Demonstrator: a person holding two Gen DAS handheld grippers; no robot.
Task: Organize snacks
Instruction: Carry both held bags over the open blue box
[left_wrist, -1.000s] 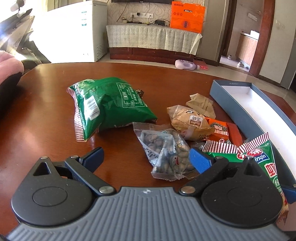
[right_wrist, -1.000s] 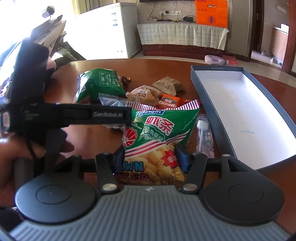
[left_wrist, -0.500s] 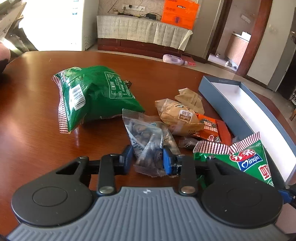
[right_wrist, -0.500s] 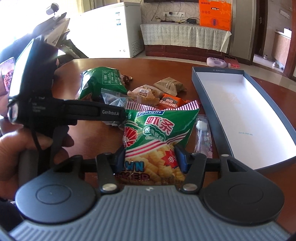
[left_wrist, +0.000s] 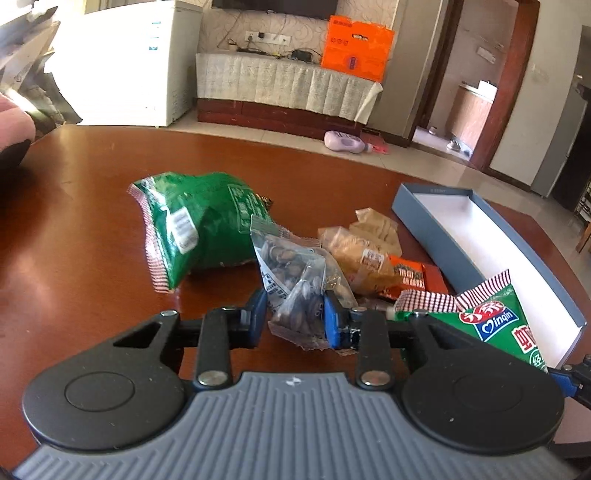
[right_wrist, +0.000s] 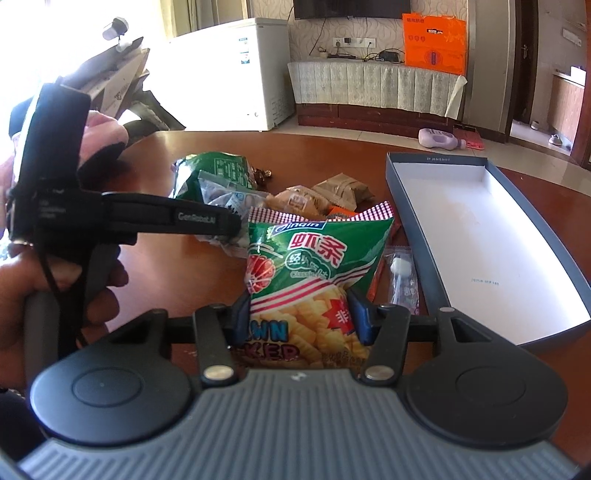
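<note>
Pinching a clear packet of seeds (left_wrist: 295, 284) between its blue pads, the left hand-held gripper (left_wrist: 293, 314) has just closed on it above the brown worktop (left_wrist: 74, 258). Clamped in the right hand-held gripper (right_wrist: 299, 319) is a green bag of prawn crackers (right_wrist: 314, 266), beside the empty blue box (right_wrist: 491, 240)

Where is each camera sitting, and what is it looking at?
Left wrist: sits on the left tongs, looking down the table at the clear nut bag they pinch; a bit of hand shows at the left edge.
Right wrist: sits on the right tongs, looking at the prawn cracker bag they hold; the left hand shows.
Both see the blue box.
</note>
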